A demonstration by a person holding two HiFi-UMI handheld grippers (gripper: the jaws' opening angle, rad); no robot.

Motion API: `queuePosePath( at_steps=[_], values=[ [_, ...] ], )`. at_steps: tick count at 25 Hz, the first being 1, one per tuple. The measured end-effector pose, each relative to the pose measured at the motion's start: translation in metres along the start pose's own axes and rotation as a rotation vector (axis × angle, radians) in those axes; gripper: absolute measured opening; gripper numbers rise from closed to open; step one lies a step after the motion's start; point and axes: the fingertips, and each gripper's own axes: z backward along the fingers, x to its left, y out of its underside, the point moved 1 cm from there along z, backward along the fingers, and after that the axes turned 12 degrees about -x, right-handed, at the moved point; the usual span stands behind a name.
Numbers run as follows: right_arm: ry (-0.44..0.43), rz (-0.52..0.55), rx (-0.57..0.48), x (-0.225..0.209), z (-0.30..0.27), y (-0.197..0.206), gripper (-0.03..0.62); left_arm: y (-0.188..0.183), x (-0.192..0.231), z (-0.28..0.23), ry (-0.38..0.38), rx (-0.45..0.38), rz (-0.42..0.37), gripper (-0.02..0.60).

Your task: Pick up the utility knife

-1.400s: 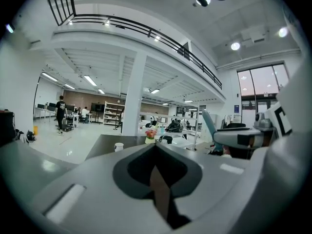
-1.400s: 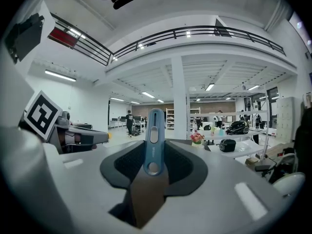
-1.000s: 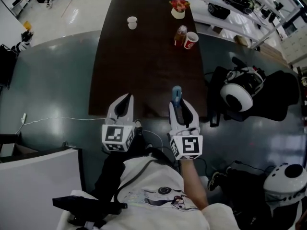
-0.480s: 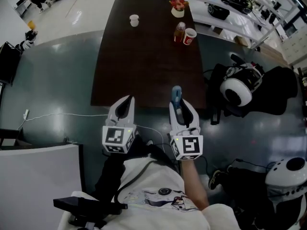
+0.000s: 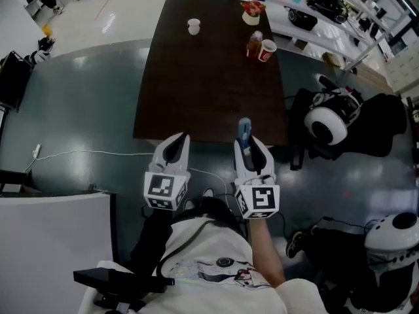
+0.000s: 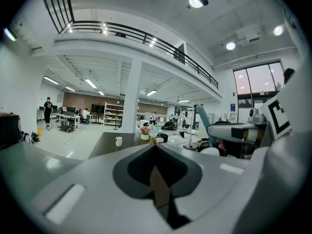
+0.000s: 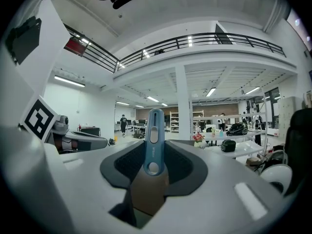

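Note:
The utility knife point(image 5: 243, 129) is a slim blue handle that sticks out forward from my right gripper point(image 5: 246, 141), which is shut on it. In the right gripper view the utility knife point(image 7: 154, 133) stands upright between the dark pads point(image 7: 183, 167), its tip well past my right gripper point(image 7: 155, 152). My left gripper point(image 5: 180, 139) is beside it at the same height, and its jaws meet at the tip with nothing in them. The left gripper point(image 6: 156, 146) shows the same in its own view. Both hang just off the near edge of the dark brown table point(image 5: 209, 84).
At the table's far end stand a white cup point(image 5: 194, 26), a bottle point(image 5: 254, 43), a red cup point(image 5: 267, 50) and a flower pot point(image 5: 251, 12). A black chair with a white helmet point(image 5: 327, 127) is at the right. A white cable point(image 5: 98, 152) lies on the floor at the left.
Both grippers have drawn back from over the table's near edge to just off it. The knife stays in the right gripper.

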Motion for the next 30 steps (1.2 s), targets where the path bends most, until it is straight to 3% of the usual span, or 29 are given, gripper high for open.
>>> queuePosePath(
  at_steps=[9, 17, 23, 30],
  values=[
    [-0.014, -0.005, 0.002, 0.04, 0.019, -0.003, 0.128, -0.004, 0.008, 0.043, -0.006, 0.005, 0.005, -0.002],
    [0.017, -0.007, 0.026, 0.054, 0.052, 0.001, 0.128, 0.003, -0.013, 0.077, 0.041, 0.011, -0.024, -0.002],
    [0.01, -0.008, 0.004, 0.065, 0.076, -0.002, 0.129, 0.01, -0.018, 0.102, 0.007, 0.02, -0.004, -0.002],
    [-0.013, -0.006, -0.049, 0.068, 0.107, -0.024, 0.127, -0.012, -0.04, 0.121, -0.015, -0.023, -0.042, -0.002]
  ],
)
